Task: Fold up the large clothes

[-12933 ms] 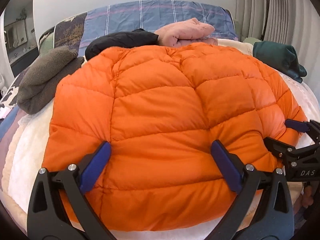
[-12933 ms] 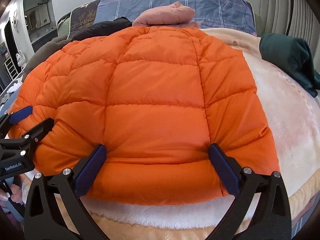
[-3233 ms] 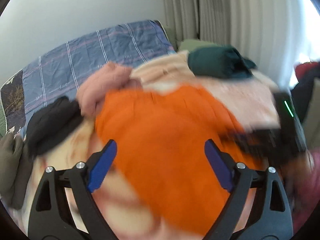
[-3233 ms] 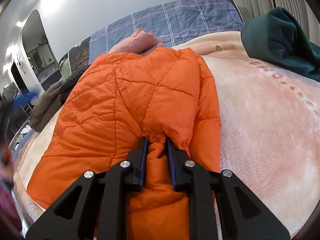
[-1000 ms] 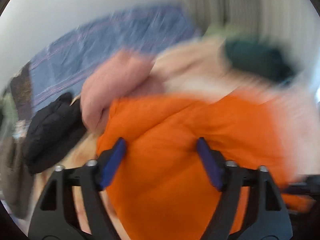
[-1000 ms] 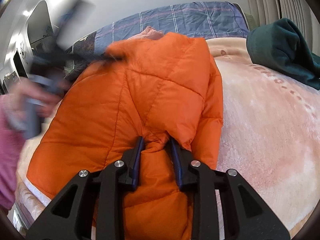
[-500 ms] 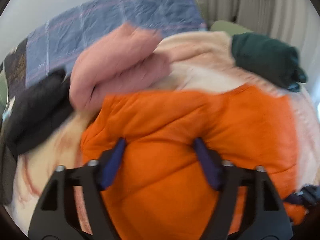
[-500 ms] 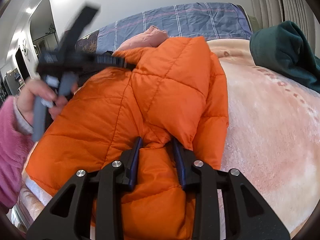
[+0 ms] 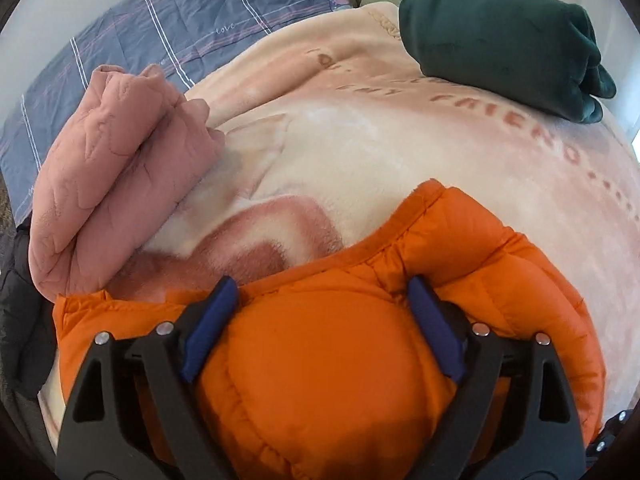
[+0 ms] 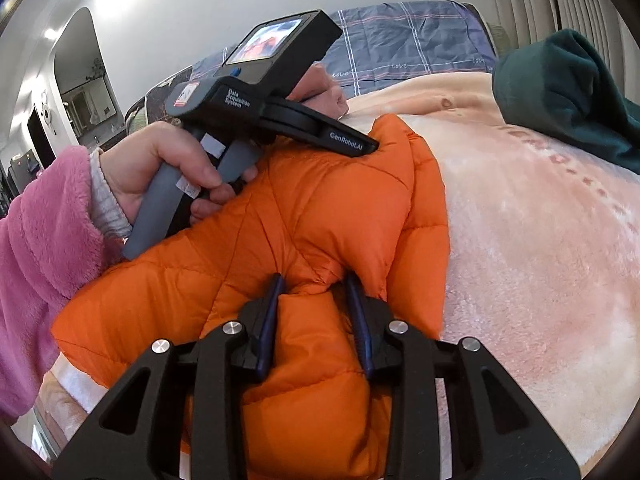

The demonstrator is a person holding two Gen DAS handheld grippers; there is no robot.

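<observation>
- Right gripper point(image 10: 316, 312) pinches a bunched fold of the orange puffer jacket point(image 10: 312, 208).
- Left gripper point(image 9: 320, 328), jaws just reopened wide, straddles its far edge on the blanket point(image 9: 400, 152).
- Light, soft, slippery, springy: grip seams.

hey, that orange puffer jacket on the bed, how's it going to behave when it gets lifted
The orange puffer jacket bulges between the right tool, so it probably squashes easily and springs back. Its smooth shell may slip. It looks light for its bulk and will likely flop.
</observation>
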